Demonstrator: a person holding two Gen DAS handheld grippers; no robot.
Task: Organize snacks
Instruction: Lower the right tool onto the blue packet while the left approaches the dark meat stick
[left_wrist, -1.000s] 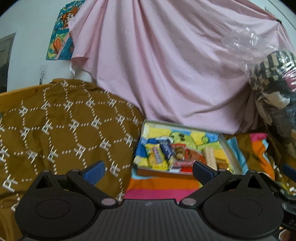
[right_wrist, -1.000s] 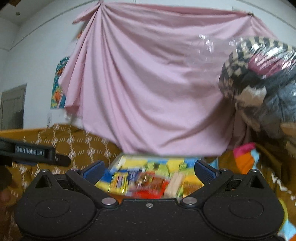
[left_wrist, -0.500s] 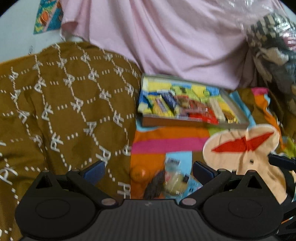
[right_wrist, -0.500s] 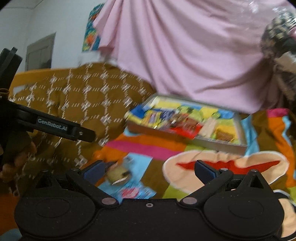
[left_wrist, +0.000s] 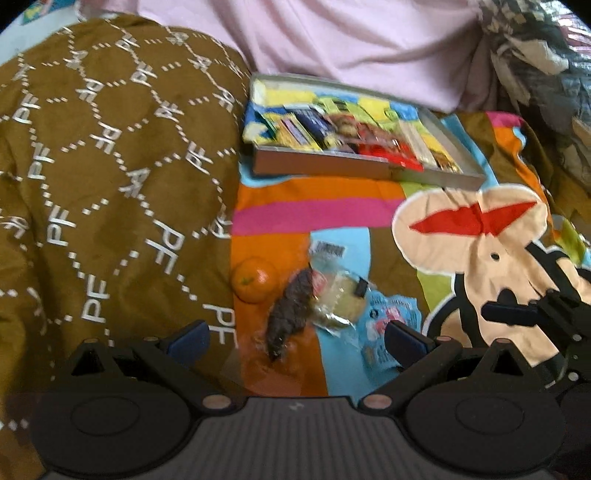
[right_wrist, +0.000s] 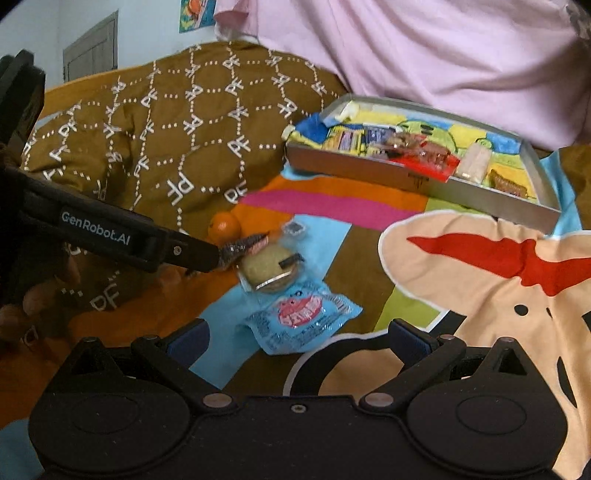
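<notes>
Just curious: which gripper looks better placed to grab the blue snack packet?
Probably the right gripper: the blue snack packet lies just ahead, between its open jaws. The left gripper faces the dark snack.

Tray (left_wrist: 365, 171) behind snack cluster (left_wrist: 325, 295); orange (left_wrist: 254, 279) left of cluster.

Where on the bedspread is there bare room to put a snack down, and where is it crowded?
Bare: the pink and orange stripes between the tray and the loose snacks, and the beige patch right of the blue packet. Crowded: the orange, dark bar, round cookie and blue packet cluster; the tray's front half is packed.
</notes>
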